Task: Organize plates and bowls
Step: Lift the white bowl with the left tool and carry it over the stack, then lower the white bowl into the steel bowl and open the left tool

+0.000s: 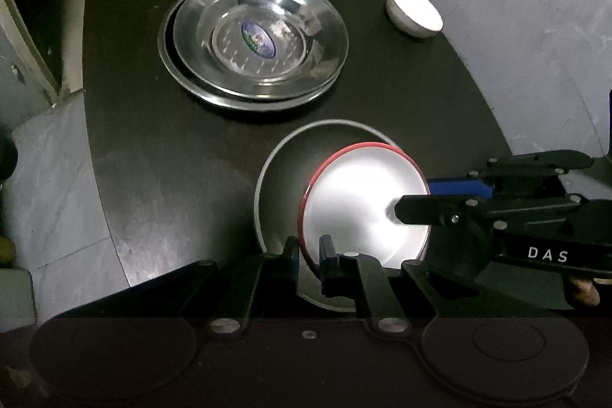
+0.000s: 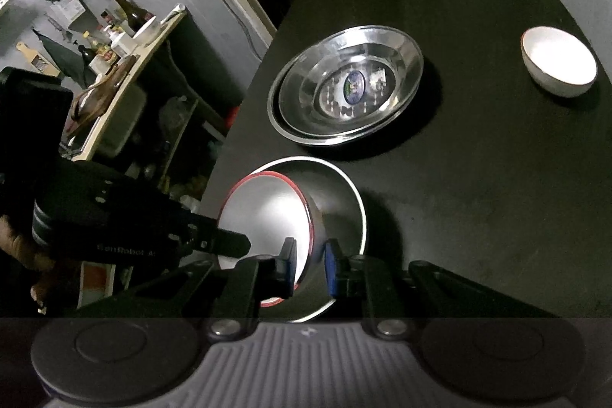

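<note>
1. The left tongs (image 1: 309,257) are pinching the near rim of the red-rimmed bowl (image 1: 363,205), one finger inside and one outside, closed down to the wall's thickness.
2. The right tongs (image 2: 310,264) are gripping the same bowl at its opposite rim in the same way (in the left wrist view they are reaching in from the right).
3. The red-rimmed bowl is sitting tilted inside the larger grey-rimmed bowl (image 1: 283,178), which is resting on the dark table (image 1: 153,159) near its front edge.
4. Further back on the table, stacked steel plates (image 1: 252,41) are lying together, and a small white bowl (image 1: 415,11) is standing well apart to the right.
5. The step in hand appears to be settling the red-rimmed bowl level into the grey-rimmed one. Doing it well probably means lowering both grips together so the tilt evens out, rather than letting one side drop.
6. Releasing one grip at a time seems wise, once the bowl's base is seated; whether it is already touching bottom cannot be told from these views.
7. The risk, I judge, is the smooth wall slipping between the pads or the outer bowl skidding toward the table edge, so the motion should be slow and straight down.
8. The small white bowl looks like the remaining piece to nest.
</note>
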Motion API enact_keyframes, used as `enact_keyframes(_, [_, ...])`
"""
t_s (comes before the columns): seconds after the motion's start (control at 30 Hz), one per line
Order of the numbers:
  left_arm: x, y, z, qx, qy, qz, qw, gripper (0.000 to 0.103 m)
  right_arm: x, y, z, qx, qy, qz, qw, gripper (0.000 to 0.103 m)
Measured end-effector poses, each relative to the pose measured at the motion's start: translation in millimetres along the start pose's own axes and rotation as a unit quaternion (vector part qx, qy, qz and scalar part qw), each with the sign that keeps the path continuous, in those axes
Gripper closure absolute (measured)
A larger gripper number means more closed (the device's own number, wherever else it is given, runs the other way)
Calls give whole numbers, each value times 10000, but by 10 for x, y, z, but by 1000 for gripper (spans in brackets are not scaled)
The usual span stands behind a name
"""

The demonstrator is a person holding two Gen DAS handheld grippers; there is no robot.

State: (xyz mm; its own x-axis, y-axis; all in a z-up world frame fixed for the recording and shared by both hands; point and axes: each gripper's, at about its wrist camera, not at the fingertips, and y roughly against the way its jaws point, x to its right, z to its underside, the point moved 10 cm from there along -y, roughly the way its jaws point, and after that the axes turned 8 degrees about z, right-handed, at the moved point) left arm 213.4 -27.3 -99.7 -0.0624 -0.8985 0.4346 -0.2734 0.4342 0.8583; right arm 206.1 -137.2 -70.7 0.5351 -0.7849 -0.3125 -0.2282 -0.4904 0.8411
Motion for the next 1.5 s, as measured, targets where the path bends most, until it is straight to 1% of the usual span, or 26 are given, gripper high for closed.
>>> enact_keyframes(0.3, [0, -78, 29, -146, -49, -22, 9999, 90, 73, -149, 0, -190, -259, 60, 9995, 85])
enact_keyframes(0.9, [-21, -61, 1, -88, -26, -168, 9998, 88, 76, -166, -25, -48, -305, 98, 9995, 85])
enact_keyframes(1.13, [-28, -19, -26, -5, 28, -184, 9998, 82, 88, -149, -24, 4, -323, 64, 9995, 85])
enact_keyframes(1.27, [-18, 36, -75, 107, 53, -177, 9998, 73, 101, -118, -41, 98, -352, 36, 9993, 84])
enact_keyframes(1.4, [-14, 87, -122, 205, 61, -199, 9996, 70, 108, -82, -59, 201, -360, 9, 9991, 83])
enact_keyframes(1.5, [0, 141, -176, 328, 83, -197, 9992, 63, 117, -15, -81, 376, -354, 5, 9987, 81])
